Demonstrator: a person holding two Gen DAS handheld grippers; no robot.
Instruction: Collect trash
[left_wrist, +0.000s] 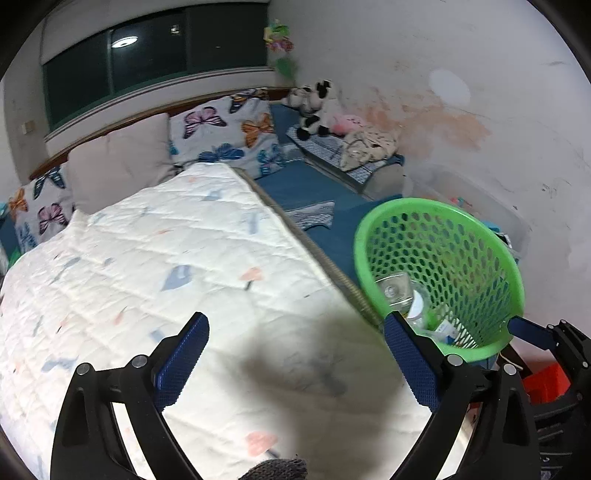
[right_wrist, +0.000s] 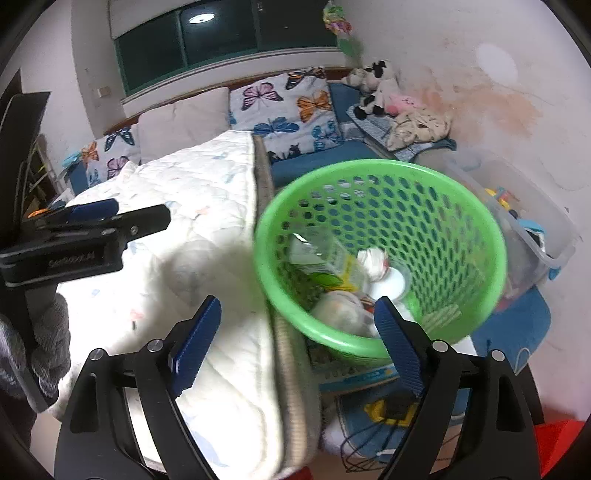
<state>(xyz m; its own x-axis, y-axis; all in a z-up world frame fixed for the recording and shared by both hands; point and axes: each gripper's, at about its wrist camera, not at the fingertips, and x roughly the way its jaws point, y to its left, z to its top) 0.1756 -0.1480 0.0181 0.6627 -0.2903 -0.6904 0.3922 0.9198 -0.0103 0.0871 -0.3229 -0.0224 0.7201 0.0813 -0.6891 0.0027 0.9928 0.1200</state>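
A green perforated basket stands beside the bed and holds the trash: a clear bottle with a yellow-green label, crumpled white paper, a white round lid and a pale wad. My right gripper is open and empty, one finger over the quilt's edge, the other in front of the basket's near rim. My left gripper is open and empty above the white quilt, with the basket to its right. A gloved hand holds the left gripper.
Butterfly pillows and plush toys lie at the bed's head. A clear plastic bin of toys stands by the wall right of the basket. A blue mat, cables and a red object are on the floor.
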